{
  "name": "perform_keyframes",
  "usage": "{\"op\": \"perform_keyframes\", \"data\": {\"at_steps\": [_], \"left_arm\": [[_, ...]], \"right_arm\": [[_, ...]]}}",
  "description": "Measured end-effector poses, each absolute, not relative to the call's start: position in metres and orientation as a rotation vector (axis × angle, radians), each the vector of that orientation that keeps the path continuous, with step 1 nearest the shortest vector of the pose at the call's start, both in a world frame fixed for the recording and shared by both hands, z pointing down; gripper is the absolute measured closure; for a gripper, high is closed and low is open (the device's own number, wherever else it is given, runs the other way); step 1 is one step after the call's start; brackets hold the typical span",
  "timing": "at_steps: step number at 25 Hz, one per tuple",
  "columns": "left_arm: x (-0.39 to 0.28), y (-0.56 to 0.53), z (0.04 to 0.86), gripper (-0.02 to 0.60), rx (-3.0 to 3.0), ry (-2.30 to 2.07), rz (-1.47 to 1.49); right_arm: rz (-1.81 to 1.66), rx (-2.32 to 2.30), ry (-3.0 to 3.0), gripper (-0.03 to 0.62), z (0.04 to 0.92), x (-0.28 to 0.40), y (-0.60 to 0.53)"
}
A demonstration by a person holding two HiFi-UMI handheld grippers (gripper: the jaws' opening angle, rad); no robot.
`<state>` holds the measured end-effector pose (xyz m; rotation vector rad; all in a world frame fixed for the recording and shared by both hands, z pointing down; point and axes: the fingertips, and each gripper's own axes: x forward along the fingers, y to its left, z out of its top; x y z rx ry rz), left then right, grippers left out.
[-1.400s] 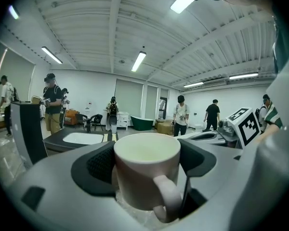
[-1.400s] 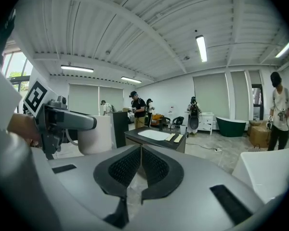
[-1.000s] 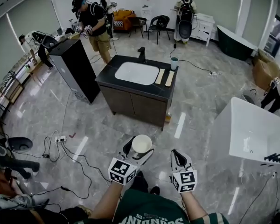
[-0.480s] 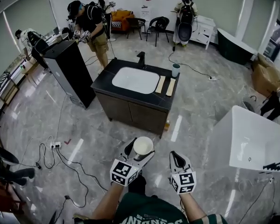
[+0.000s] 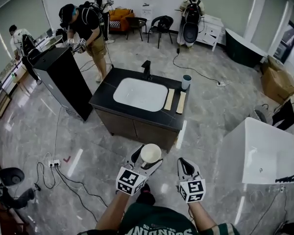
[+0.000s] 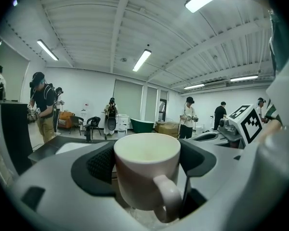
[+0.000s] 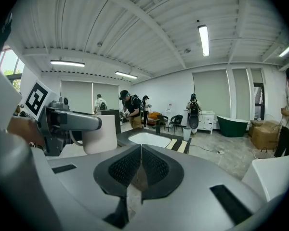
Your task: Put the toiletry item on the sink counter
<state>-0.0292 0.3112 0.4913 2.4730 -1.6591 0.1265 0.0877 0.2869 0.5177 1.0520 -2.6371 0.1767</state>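
My left gripper (image 5: 146, 156) (image 6: 147, 165) is shut on a white mug (image 5: 150, 153) (image 6: 147, 172), held upright with its handle toward the camera. My right gripper (image 5: 185, 166) (image 7: 141, 166) is shut with nothing between its jaws. Both hover over the floor a short way in front of the sink counter (image 5: 108, 94), a dark cabinet with a white basin (image 5: 140, 94) and a black tap (image 5: 147, 69). On the counter's right side lie two pale strips (image 5: 175, 101) and a grey cup (image 5: 186, 82). The mug (image 7: 92, 134) also shows at left in the right gripper view.
A black cabinet (image 5: 61, 80) stands left of the sink with a person (image 5: 83, 28) beside it. A white tub (image 5: 262, 148) is at right. Cables and a power strip (image 5: 54, 163) lie on the floor at left. More people and chairs (image 5: 161, 24) are at the back.
The sink counter has come closer and lower in the head view as I walk toward it. Both grippers keep their pose, the mug still held.
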Motion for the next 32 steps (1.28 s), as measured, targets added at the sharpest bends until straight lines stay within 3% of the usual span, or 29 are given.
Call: {"op": "perform_keyframes", "data": {"at_steps": [13, 32], "left_arm": [[-0.106, 0.228, 0.503, 0.178, 2.502, -1.601, 0.15], [-0.092, 0.022, 0.516, 0.178, 2.545, -1.513, 0.191]], "right_arm": [[0.213, 1.119, -2.594, 0.551, 0.535, 0.021, 0.207], [0.264, 1.19, -2.598, 0.551, 0.544, 0.02, 0.009]]}}
